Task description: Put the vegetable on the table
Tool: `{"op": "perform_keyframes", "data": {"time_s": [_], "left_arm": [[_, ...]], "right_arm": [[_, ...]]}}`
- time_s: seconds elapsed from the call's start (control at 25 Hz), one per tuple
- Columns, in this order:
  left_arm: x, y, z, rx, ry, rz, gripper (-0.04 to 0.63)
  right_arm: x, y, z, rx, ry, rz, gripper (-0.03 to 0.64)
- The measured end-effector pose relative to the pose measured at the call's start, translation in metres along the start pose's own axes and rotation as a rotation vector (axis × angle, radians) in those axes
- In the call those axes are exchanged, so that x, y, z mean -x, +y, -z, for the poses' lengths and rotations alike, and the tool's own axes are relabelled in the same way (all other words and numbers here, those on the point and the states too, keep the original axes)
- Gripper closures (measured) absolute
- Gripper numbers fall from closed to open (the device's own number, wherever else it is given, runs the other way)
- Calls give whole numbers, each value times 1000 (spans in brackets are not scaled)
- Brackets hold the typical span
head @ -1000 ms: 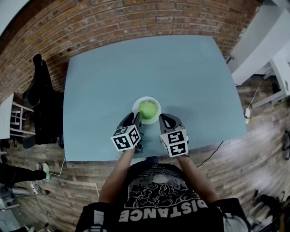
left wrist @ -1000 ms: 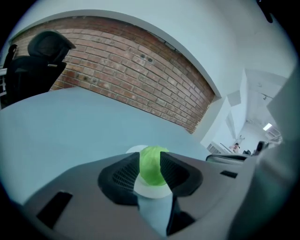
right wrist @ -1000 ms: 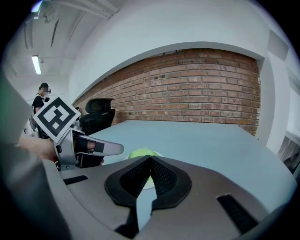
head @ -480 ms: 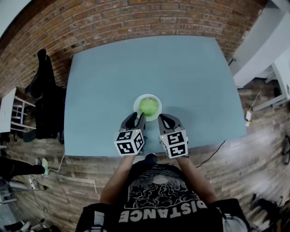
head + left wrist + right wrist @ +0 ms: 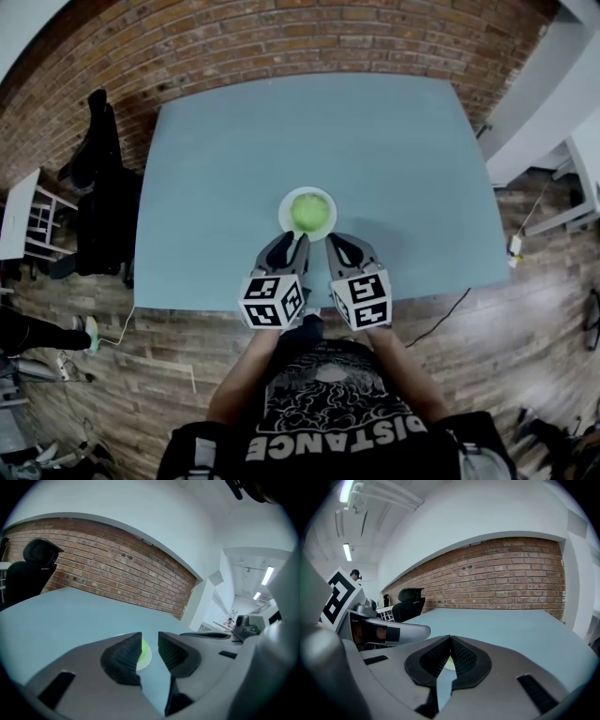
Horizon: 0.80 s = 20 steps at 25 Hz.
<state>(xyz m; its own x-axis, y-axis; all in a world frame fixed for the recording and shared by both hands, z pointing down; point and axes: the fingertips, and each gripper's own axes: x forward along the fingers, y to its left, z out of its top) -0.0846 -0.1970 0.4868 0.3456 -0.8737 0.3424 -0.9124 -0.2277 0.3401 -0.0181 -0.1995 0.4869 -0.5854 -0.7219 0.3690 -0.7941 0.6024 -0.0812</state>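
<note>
A round green vegetable (image 5: pixel 310 210) lies on a small white plate (image 5: pixel 292 223) in the middle of the blue-grey table (image 5: pixel 225 159). Both grippers hover side by side just in front of the plate, above the table's near edge, and point at it. My left gripper (image 5: pixel 292 240) is open; its jaws have just been closing a little, with nothing between them. Through their gap (image 5: pixel 150 637) a sliver of the vegetable (image 5: pixel 143 649) and plate (image 5: pixel 146 658) shows beyond. My right gripper (image 5: pixel 334 241) is shut, its pads meeting at the tips (image 5: pixel 450 639), and holds nothing.
A black office chair (image 5: pixel 98 202) and a white side table (image 5: pixel 21 214) stand left of the table. White furniture (image 5: pixel 553 103) stands at the right. A brick wall (image 5: pixel 281 37) runs behind the table's far edge. A cable (image 5: pixel 441 314) lies on the wooden floor.
The left gripper has shifted to the right, closer to the right gripper, and both have lifted slightly. The vegetable and plate have stayed where they were.
</note>
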Motion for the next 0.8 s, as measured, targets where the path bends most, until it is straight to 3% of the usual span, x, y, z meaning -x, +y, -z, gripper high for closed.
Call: {"op": "perform_keyframes", "data": {"time_s": [0.32,0.8], "left_arm": [[23,-20,-2,-52,-20,-21,567],[44,-40,5,-78,-14,-21,594]], "right_arm": [[22,15,-11,-11,-43,-41,609],[49,33,-13,-22,-75,-96,609]]}}
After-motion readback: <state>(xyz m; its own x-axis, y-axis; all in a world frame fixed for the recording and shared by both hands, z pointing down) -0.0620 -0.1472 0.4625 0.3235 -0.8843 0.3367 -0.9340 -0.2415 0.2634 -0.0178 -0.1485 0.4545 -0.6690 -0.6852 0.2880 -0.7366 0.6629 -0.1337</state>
